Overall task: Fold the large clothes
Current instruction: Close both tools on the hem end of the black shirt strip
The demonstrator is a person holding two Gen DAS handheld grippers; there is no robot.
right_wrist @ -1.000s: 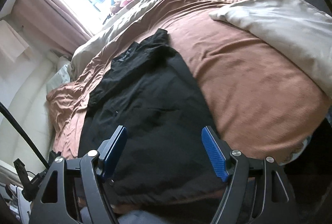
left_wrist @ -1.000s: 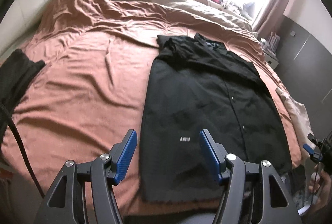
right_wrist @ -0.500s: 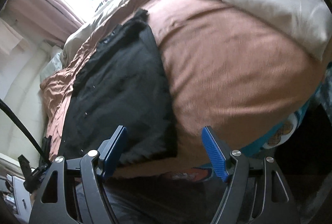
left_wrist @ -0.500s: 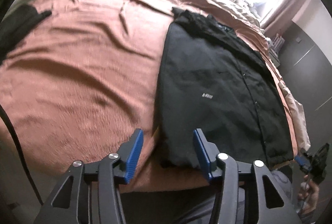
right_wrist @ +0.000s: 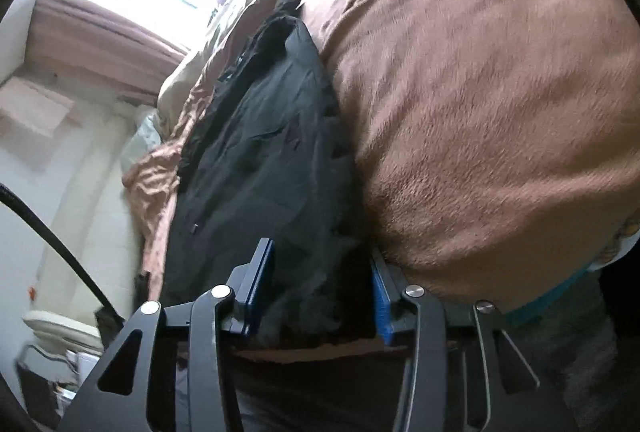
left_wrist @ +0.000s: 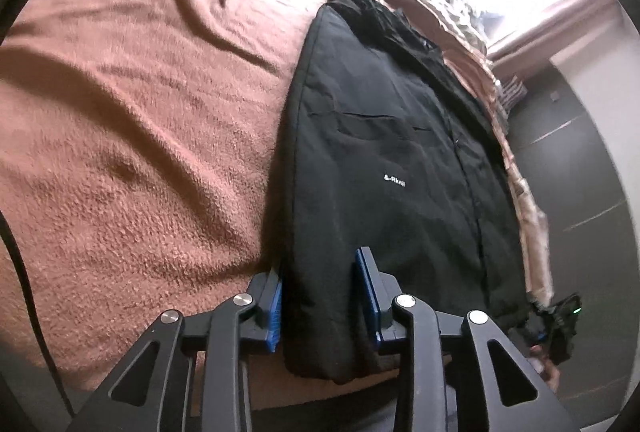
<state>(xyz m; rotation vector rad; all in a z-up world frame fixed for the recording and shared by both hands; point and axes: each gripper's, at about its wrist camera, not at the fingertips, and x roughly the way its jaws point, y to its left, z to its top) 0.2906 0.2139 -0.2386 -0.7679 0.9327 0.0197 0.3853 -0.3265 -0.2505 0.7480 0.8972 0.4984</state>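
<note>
So basically this is the grab step of the fold. The bed (left_wrist: 132,159), covered in a fuzzy rust-brown blanket, takes up most of both views, and the black jacket (left_wrist: 384,135) is laid out flat and lengthwise on it, collar toward the bright window and hem at the near edge, right by the person. The sides look tucked in already, so it reads as a long narrow panel, and my guess is the next fold brings the hem up toward the collar.

Each bottom corner has a tool on it. The left hand-held gripper (left_wrist: 322,296) straddles the near left corner of the hem, with the jacket's edge between its blue pads. Its jaws are closing, the pads look right up against the fabric on both sides, but I can't say it's truly clamped yet. Same deal for the right hand-held gripper (right_wrist: 320,292) on the other corner: jaws closing, with bunched, fluffy black hem between them, and the right-side pad sitting just where jacket meets blanket.

What the next move calls for, I reckon: finish both pinches, make sure only jacket is caught and not blanket pile, then lift both corners evenly so the panel doesn't skew. A padded jacket is bulky, so a shallow pinch could slip.
</note>
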